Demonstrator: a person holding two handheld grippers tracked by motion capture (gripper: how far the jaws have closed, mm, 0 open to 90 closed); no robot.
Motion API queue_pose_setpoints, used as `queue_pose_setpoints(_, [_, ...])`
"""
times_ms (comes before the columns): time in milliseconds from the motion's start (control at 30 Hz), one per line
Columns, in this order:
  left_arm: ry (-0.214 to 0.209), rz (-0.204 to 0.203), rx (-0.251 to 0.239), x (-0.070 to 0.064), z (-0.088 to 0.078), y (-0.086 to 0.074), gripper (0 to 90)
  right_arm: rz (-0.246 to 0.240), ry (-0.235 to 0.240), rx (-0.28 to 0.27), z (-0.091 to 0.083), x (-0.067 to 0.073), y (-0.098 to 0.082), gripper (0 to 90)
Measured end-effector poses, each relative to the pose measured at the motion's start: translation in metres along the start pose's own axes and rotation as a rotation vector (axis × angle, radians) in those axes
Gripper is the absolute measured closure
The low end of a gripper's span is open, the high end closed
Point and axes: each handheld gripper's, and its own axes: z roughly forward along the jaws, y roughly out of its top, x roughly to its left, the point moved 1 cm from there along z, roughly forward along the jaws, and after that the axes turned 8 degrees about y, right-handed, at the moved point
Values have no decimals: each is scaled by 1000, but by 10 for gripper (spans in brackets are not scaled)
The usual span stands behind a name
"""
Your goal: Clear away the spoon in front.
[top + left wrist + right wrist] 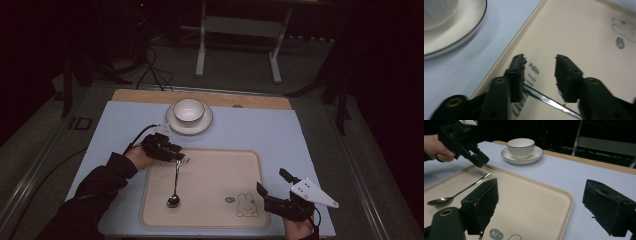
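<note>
A metal spoon lies flat on the beige tray, bowl end toward the near edge. My left gripper hovers just above the handle's far end with its jaws apart. In the left gripper view the handle runs across the tray beneath the two pads, and neither pad presses on it. The right gripper view shows the spoon resting on the tray with the left gripper a little above its handle tip. My right gripper stands open and empty at the tray's near right corner.
A white cup sits on its saucer beyond the tray's far edge, near the left gripper. A pale blue mat covers the table. A rabbit drawing marks the tray's near right part.
</note>
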Motion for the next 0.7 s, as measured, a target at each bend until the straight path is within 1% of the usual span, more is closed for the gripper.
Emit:
queue_pose_setpoints(33, [2, -4, -14, -3, -6, 4, 488, -2, -2, -3, -1, 0, 0, 132])
queue_pose_setpoints(67, [2, -4, -14, -3, -6, 4, 448, -2, -3, -2, -1, 0, 0, 132])
queue_pose_setpoints(100, [3, -11, -23, -5, -8, 5, 448, -2, -3, -2, -1, 0, 0, 132])
queue_pose_setpoints(133, [-5, -31, -24, -6, -11, 7, 397, -2, -3, -2, -1, 0, 0, 132])
queue_pose_setpoints(167, [-8, -37, -26, -7, -12, 8, 323, -2, -4, 2, 0, 0, 0, 132])
queue_pose_setpoints(200, [-6, -50, -30, -8, -13, 9, 284, -2, -4, 5, 0, 1, 0, 132])
queue_pose_setpoints(233, [-19, -61, -36, -9, -14, 9, 284, -2, -4, 5, 0, 1, 0, 132])
queue_pose_setpoints(267, [-45, -70, -35, -10, -16, 9, 171, -2, -5, 6, 0, 1, 0, 132])
queue_pose_setpoints(300, [-43, -81, -34, -10, -16, 9, 171, -2, -5, 6, 0, 1, 0, 132])
queue_pose_setpoints(333, [-40, -98, -39, -11, -17, 9, 150, -2, -6, 6, 0, 1, 0, 132])
queue_pose_setpoints(367, [-52, -105, -49, -11, -18, 8, 150, -2, -6, 6, 0, 1, 0, 132])
queue_pose_setpoints(400, [-36, -108, -66, -13, -22, 7, 127, 3, -6, 7, 0, 0, 0, 132])
queue_pose_setpoints(433, [-36, -108, -66, -13, -22, 7, 96, 3, -6, 7, 0, 0, 0, 132])
queue_pose_setpoints(467, [-47, -109, -75, -13, -23, 6, 96, 4, -5, 6, 0, 0, 0, 132])
queue_pose_setpoints(500, [-56, -114, -80, -15, -25, 5, 8, 4, -5, 6, 0, 0, 0, 132])
queue_pose_setpoints(567, [-48, -114, -86, -17, -27, 3, 8, 5, -5, 7, 1, 0, 0, 132])
queue_pose_setpoints(600, [-28, -116, -86, -19, -29, 2, 7, 1, -4, 9, 1, 0, -1, 133])
queue_pose_setpoints(633, [-28, -116, -86, -19, -29, 2, 7, 2, -3, 8, 1, 1, 0, 132])
queue_pose_setpoints(667, [-24, -119, -103, -22, -35, 0, 7, 1, -3, 5, 1, 1, 0, 132])
queue_pose_setpoints(700, [-24, -119, -103, -22, -35, 0, 7, 1, -3, 5, 1, 1, 0, 132])
